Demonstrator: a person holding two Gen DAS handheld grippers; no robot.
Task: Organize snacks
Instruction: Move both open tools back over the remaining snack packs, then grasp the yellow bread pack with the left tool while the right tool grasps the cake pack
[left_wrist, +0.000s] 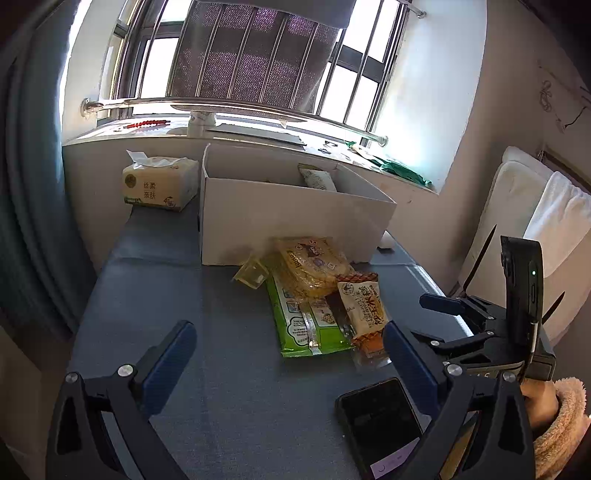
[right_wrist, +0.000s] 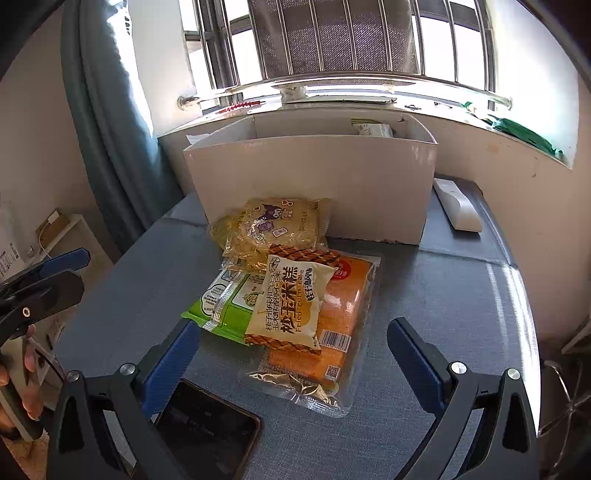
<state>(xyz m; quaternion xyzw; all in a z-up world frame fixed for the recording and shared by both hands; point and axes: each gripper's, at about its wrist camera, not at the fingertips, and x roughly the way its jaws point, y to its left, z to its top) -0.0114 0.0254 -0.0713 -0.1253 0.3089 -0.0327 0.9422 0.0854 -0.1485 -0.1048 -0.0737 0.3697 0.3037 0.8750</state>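
Both grippers hover low over the blue table (right_wrist: 443, 295) with their blue-padded fingers spread wide and nothing between them. The left gripper (left_wrist: 290, 354) points at bare cloth, left of the snack pile. The right gripper (right_wrist: 293, 354) frames the near end of that pile. A black phone (right_wrist: 207, 428) lies flat just in front of the pile.

In the pile, a white corn cake packet (right_wrist: 288, 306) lies on an orange packet (right_wrist: 343, 314) and a green packet (right_wrist: 221, 306), with a yellow noodle packet (right_wrist: 269, 225) behind. The pile's far end touches the open white box (right_wrist: 314, 184), which holds one packet (left_wrist: 317, 177). A tissue pack (left_wrist: 159, 182) stands left of the box, a white remote (right_wrist: 458, 206) to its right.
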